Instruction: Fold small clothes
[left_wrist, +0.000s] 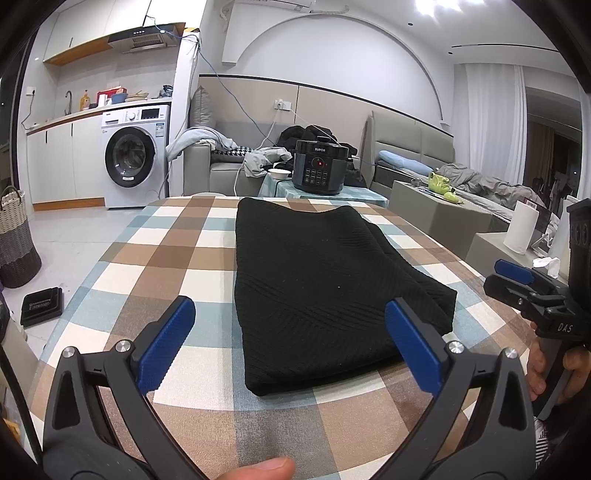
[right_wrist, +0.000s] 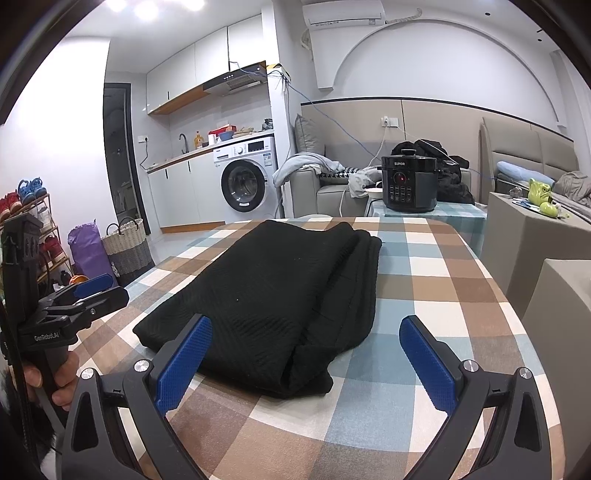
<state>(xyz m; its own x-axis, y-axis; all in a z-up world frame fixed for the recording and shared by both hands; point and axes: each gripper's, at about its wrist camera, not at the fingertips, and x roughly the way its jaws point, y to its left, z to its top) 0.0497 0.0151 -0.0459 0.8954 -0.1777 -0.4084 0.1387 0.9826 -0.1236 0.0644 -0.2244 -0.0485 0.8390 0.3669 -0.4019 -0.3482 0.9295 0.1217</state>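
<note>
Checked tablecloth (left_wrist: 155, 258) in brown, cream and pale blue covers the table, with bare cloth on both sides of the garment and a wide strip of it at the near edge under both tools. Beyond the far edge stands a smaller table carrying a black pressure cooker (left_wrist: 320, 167), and a washing machine (left_wrist: 133, 155) sits against the back wall.

Lying in the middle of the cloth is a black ribbed knit garment (left_wrist: 314, 280), folded into a long rectangle. Its long axis runs from the near edge toward the far edge, one short end closest to the grippers. In the right wrist view the stacked layers show along its right-hand side; what kind of garment it is cannot be told.

Left gripper (left_wrist: 291, 343) hovers at the near short end with its blue pads spread wide, holding nothing, one pad over bare cloth and the other overlapping the garment's near right corner. Right gripper (right_wrist: 306, 358) is likewise spread and empty, over that same corner. Each tool's handle and the hand gripping it are cut off at the frame edge.
</note>
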